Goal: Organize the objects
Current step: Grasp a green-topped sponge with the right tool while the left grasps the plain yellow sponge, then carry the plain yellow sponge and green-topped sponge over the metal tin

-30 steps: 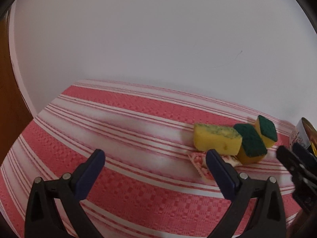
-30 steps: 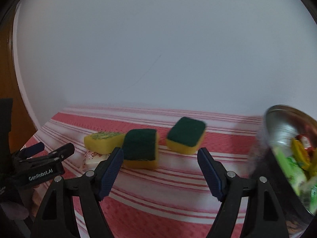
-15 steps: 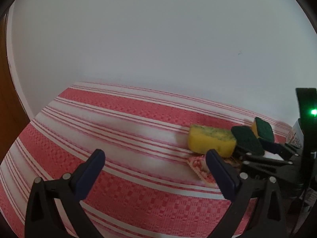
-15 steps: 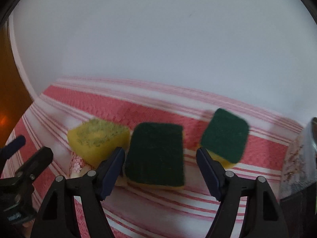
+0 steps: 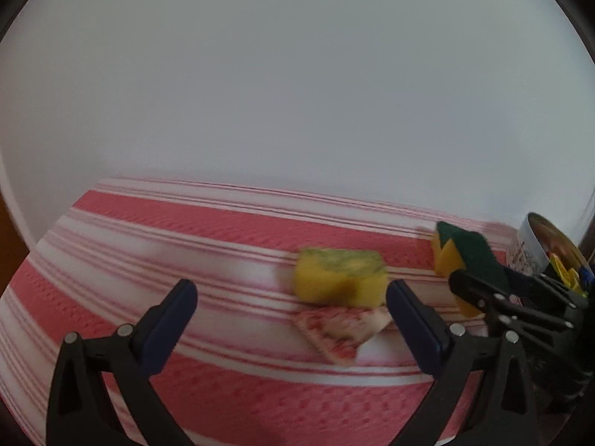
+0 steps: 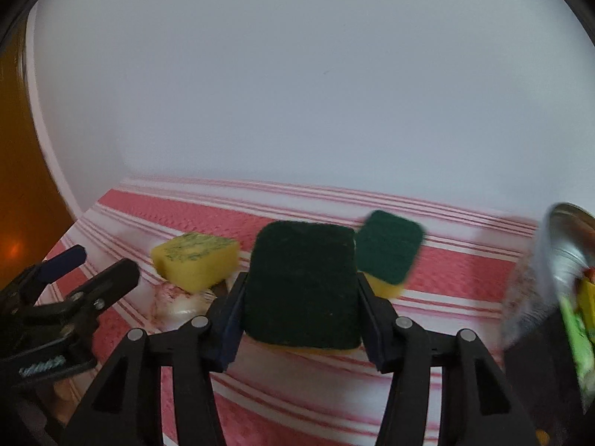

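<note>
The right hand-held gripper [image 6: 301,304] has just closed and pinches the middle sponge [image 6: 301,282] above the striped cloth [image 6: 465,271], between two other sponges. The left hand-held gripper [image 5: 292,314] stands spread, holding nothing.

The tablecloth [image 5: 156,245] lies bare toward its left edge; sponges [image 6: 197,260], a wrapper [image 5: 338,329] and a bowl [image 6: 557,245] crowd its right side

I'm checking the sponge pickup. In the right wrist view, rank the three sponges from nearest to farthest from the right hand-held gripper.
1. Dark-topped sponge, clamped between the right hand-held gripper's jaws, which have just been closing.
2. Small green-topped sponge, just behind, right of it.
3. Yellow-topped sponge, off to the left on the striped cloth.
</note>
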A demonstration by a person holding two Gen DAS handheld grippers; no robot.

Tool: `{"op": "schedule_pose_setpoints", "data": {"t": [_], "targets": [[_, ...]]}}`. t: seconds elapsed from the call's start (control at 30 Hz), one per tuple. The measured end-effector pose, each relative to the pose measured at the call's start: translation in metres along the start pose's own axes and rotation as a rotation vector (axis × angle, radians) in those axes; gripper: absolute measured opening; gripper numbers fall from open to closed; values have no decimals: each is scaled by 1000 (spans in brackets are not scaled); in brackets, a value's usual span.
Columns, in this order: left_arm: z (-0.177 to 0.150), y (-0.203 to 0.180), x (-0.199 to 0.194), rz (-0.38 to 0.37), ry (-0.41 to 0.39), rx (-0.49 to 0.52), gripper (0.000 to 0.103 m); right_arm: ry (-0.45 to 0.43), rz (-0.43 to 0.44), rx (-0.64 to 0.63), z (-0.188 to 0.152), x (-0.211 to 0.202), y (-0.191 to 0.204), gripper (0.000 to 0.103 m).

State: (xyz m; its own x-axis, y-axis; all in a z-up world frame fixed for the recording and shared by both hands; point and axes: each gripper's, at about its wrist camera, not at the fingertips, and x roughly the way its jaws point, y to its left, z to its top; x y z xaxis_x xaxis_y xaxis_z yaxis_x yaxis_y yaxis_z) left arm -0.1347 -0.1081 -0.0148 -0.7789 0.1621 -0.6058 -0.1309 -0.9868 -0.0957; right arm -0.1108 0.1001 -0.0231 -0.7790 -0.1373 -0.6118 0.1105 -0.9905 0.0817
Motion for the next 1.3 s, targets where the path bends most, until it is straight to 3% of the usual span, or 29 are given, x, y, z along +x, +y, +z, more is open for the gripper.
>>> {"op": "schedule_pose_setpoints", "data": {"t": [0.2,0.37,0.43,0.47,0.53,0.63,0.9,1.1,1.3], "targets": [[21,-28,40,6,85,45,101,-16,-41,70,1,-4,-29,56],[28,-44,73,32,164,98,80,-12,-37,107,2,1,-39,56],[26,-39,86,19,224,71,68,-4,-31,111,2,2,-40,56],[26,-33,88,-5,240,39,68,-2,-28,112,2,2,-40,56],[28,-19,83,-62,210,-40,67,0,-25,111,3,3,-40,56],[30,-2,71,-60,133,-126,67,-6,-33,113,1,1,-41,56],[23,-13,10,58,-107,-134,67,-51,-53,135,1,-7,-39,56],[6,-41,-18,77,-172,-88,67,-117,-79,106,-2,-21,-31,56],[-10,-60,-31,81,-172,-40,67,-155,-111,88,-15,-46,-27,56]]}}
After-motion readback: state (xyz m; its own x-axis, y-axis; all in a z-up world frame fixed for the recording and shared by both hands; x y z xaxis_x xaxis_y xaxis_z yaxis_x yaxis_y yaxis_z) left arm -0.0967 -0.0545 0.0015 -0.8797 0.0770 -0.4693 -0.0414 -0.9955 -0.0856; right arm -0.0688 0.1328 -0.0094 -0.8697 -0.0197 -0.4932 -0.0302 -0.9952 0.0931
